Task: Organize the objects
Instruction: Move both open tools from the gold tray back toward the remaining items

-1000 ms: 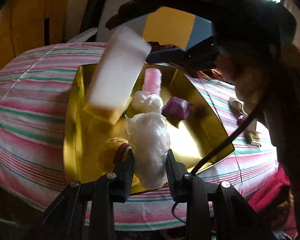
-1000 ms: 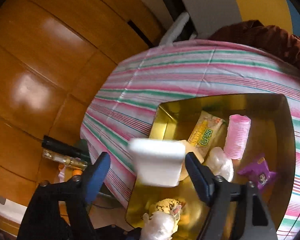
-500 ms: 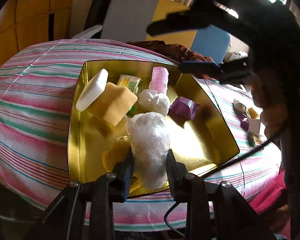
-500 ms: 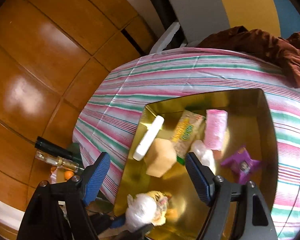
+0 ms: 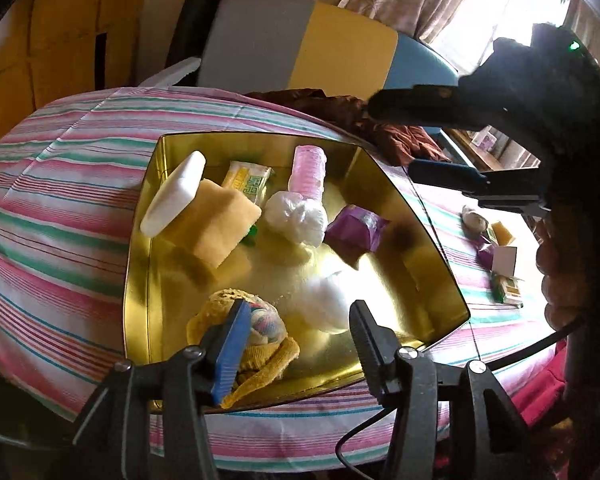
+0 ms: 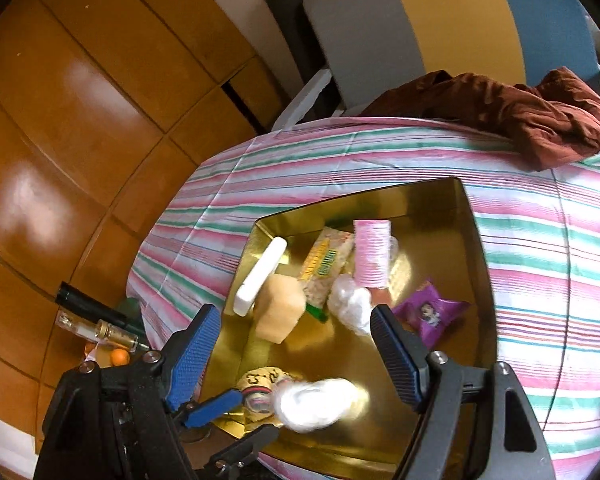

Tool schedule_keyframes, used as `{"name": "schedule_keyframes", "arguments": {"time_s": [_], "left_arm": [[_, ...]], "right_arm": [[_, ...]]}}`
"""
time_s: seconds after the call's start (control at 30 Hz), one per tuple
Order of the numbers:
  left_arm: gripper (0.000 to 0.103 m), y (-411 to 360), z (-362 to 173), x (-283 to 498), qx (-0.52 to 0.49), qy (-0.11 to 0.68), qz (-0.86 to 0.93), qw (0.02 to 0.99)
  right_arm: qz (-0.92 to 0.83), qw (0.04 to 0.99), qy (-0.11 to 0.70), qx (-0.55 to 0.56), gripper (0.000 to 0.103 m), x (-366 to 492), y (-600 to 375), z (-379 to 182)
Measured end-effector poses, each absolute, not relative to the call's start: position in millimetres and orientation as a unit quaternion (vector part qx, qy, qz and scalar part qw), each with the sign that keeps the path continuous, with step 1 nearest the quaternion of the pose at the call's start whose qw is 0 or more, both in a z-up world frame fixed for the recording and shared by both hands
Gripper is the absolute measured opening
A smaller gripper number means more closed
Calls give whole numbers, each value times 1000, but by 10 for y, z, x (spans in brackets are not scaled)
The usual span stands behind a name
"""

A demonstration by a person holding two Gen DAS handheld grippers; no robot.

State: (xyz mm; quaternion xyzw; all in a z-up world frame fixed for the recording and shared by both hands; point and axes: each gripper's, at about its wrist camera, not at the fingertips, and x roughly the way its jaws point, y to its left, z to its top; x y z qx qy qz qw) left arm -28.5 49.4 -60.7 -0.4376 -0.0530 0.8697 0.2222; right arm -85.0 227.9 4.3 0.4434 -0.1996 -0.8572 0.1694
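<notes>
My left gripper (image 5: 296, 336) has just been opening, and the white plastic bundle (image 5: 326, 304) now lies loose between its fingers, at 6 o'clock in the gold tin (image 5: 140, 216), so it joins the other things. My right gripper (image 6: 296, 344) is wide and empty over the tin, because the white bar (image 6: 262, 276) already leans on the yellow sponge (image 6: 280, 312).

Glossy gold metal tray (image 5: 140, 248), mirror-smooth. Matt woven striped tablecloth (image 5: 60, 152). Crinkled clear plastic bundle (image 5: 324, 300); porous yellow sponge (image 5: 216, 228); smooth white bar (image 5: 172, 200); shiny purple foil packet (image 5: 356, 228). Polished wooden panels (image 6: 60, 120). Rumpled brown cloth (image 6: 520, 116).
</notes>
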Motion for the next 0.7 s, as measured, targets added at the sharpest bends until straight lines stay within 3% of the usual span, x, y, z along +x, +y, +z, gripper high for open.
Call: {"name": "schedule_keyframes", "arguments": {"time_s": [0.23, 0.37, 0.47, 0.7], "left_arm": [[52, 532, -557, -257, -429, -27, 879, 206], [69, 510, -463, -239, -412, -14, 894, 177], [76, 478, -383, -221, -396, -6, 905, 156], [77, 395, -311, -213, -385, 1, 914, 125]], "right_arm": [[-871, 144, -184, 433, 79, -716, 2377, 67], [-879, 131, -162, 429, 79, -636, 2378, 66], [-882, 121, -143, 431, 79, -581, 2366, 27], [-890, 96, -95, 435, 79, -478, 2284, -70]]}}
